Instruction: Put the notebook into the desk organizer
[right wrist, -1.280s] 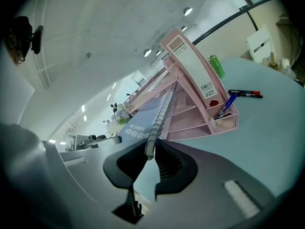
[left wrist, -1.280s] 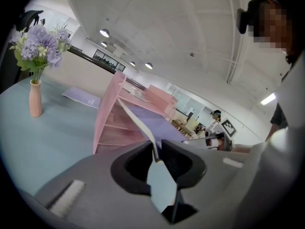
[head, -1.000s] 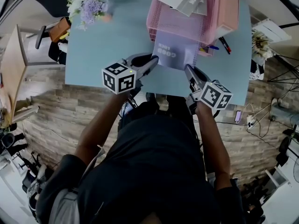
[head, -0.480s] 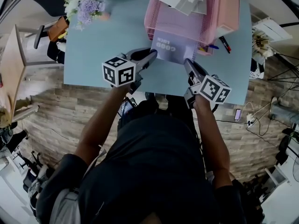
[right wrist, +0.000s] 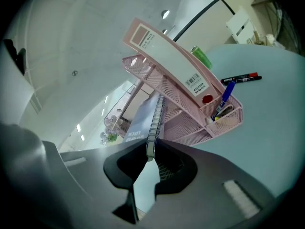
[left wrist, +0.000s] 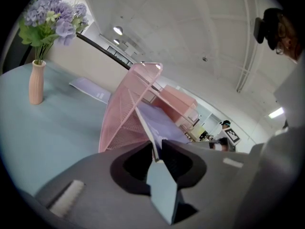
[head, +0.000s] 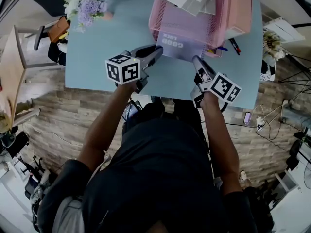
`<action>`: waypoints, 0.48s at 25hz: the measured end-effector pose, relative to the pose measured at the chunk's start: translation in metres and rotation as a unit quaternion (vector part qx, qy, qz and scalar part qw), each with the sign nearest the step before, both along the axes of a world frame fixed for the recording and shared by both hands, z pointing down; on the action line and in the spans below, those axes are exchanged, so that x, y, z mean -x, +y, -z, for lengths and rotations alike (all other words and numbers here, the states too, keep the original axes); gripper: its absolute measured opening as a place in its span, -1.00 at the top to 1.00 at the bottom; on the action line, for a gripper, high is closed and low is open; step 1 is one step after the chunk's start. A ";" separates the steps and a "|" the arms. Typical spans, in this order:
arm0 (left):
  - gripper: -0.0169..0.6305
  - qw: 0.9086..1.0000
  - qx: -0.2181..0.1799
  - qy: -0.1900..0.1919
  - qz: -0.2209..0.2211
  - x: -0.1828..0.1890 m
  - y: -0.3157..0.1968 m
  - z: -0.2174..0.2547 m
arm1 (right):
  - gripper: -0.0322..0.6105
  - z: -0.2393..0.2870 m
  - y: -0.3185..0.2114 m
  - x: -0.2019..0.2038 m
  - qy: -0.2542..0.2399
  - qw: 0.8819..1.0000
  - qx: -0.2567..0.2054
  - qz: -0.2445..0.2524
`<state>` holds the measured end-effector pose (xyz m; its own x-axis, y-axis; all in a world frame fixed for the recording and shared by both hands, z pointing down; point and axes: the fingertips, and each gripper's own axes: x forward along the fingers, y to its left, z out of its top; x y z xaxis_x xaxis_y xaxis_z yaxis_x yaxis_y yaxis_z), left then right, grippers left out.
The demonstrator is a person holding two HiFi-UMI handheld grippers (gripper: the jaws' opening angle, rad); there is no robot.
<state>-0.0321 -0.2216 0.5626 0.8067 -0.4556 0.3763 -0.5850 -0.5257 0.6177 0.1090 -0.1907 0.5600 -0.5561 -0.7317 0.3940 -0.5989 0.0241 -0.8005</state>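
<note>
Overhead, the left tool (head: 158, 51) and right tool (head: 196, 60) each pinched a near corner of the notebook (head: 179, 50), partly inside the pink organizer (head: 189, 25) on the table (head: 107, 47). Left gripper view: jaws clamped on its cover edge. Right gripper view: jaws gripped the spiral, pens (right wrist: 240, 78) beside the organizer. Next it likely needed sliding deeper, under the upper tray.

"GOOD LUCK" on notebook (head: 184, 50) cover, upside down in head view
</note>
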 end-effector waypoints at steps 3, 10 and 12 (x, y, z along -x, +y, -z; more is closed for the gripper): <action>0.55 1.000 0.008 0.006 0.005 0.000 -0.005 -0.004 | 0.78 -0.003 -0.005 -0.002 -0.008 1.000 0.005 -0.006; 0.54 0.999 0.018 0.017 0.025 0.001 -0.015 -0.004 | 0.78 -0.001 -0.016 -0.004 -0.076 0.996 0.032 -0.031; 0.54 0.999 0.018 0.017 0.031 0.001 -0.018 -0.004 | 0.79 -0.001 -0.019 -0.005 -0.087 0.995 0.036 -0.035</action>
